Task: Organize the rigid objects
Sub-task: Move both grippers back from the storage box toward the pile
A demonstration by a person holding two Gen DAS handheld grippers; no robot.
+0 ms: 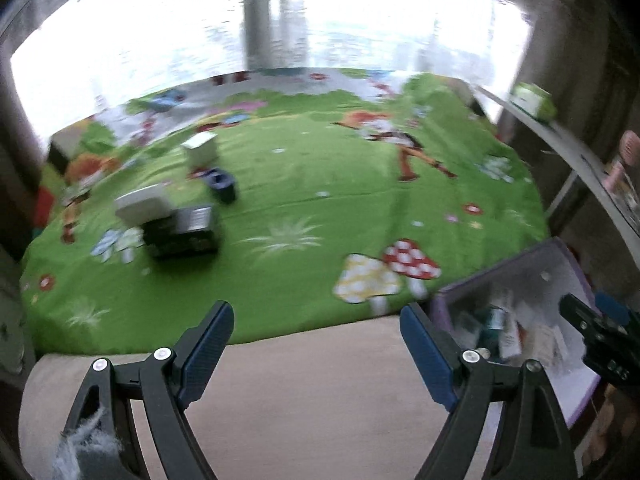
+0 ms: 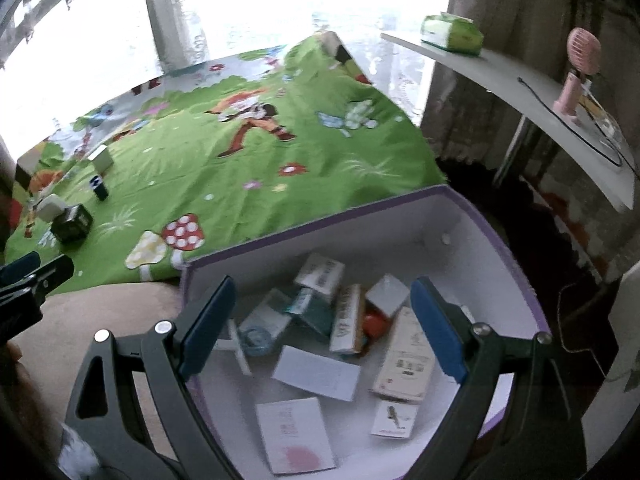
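Left tongs [image 1: 316, 344]: jaws stand wide apart with nothing between them, above the near edge of the bed, where the green cartoon sheet [image 1: 304, 184] ends and the bare beige mattress edge [image 1: 312, 392] begins.

Right tongs [image 2: 322, 328]: jaws spread wide and empty, directly above the open purple-edged box [image 2: 516, 264]. No earlier view is available to compare.

Box contents: a loose pile of small cartons [image 2: 352, 332], lying flat and tilted, overlapping one another. The white inner walls are clear above the pile. The box stands at the near right corner of the bed, its left wall just beside the mattress edge.

Remaining items on the sheet, far left: a black carton [image 1: 182, 232] touching a white carton [image 1: 144, 204]; farther back, a dark blue item [image 1: 222, 184] and a pale box [image 1: 202, 146], slightly apart. These are blurred.

Open room: the middle and right of the sheet are bare between the left group and the box.

Right of the bed, a white shelf [image 2: 520, 84] carries a green pack [image 2: 452, 32] and a pink hand fan [image 2: 576, 76].
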